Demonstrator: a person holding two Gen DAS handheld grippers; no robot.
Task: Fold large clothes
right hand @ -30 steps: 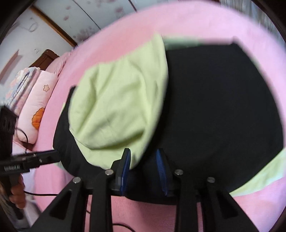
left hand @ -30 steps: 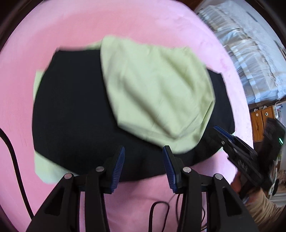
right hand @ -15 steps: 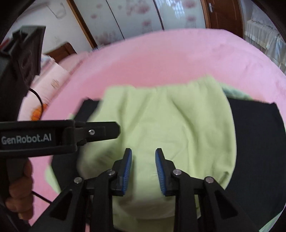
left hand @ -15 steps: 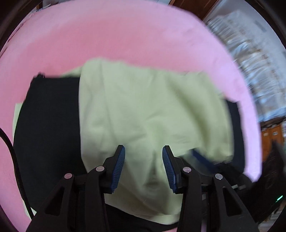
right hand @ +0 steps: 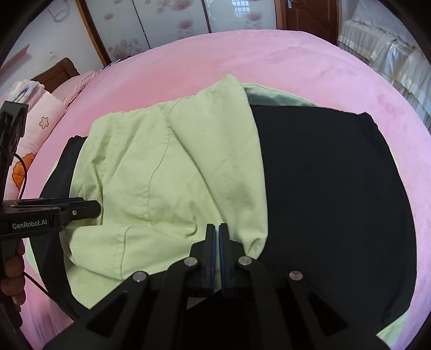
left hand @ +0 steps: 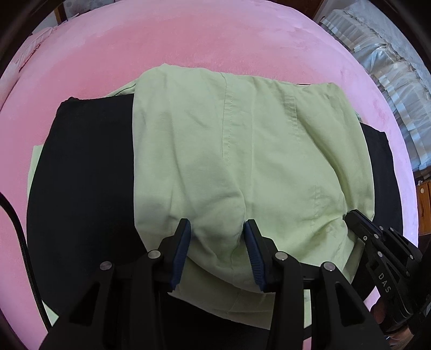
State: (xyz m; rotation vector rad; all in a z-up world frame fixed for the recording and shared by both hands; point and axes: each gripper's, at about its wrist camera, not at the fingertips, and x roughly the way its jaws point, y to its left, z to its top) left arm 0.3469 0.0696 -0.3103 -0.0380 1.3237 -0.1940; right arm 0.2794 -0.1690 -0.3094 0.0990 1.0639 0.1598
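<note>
Jaws on the right gripper [right hand: 217, 237] have just been closing and are now pressed together, clenched on the near edge of the pale green cotton garment [right hand: 167, 172]; a thin pinch of cloth appears to be caught between them, though the seam of the grip is hard to make out. On the left gripper [left hand: 216, 250] the jaws are held apart, released, with a fold of the same green fabric bulging between them but not squeezed.

The green garment is spread, half folded, over a large black garment [right hand: 331, 193], and both are laid on the pink plush bed cover [right hand: 269, 59].

A risk is judged here: with only one side pinched, the fold could be dragged askew once lifting begins. Too thin a bite could be lost by the right jaws, and the black layer beneath could be caught up by the left jaws if they are closed too deep.

A soft, fuzzy bed surface is seen, likely to cling to cloth. Around it, a floral sliding wardrobe [right hand: 172, 24], a wooden door [right hand: 309, 13], a cartoon-print pillow [right hand: 35, 129] and pale ruffled drapery [left hand: 377, 67] are visible.
</note>
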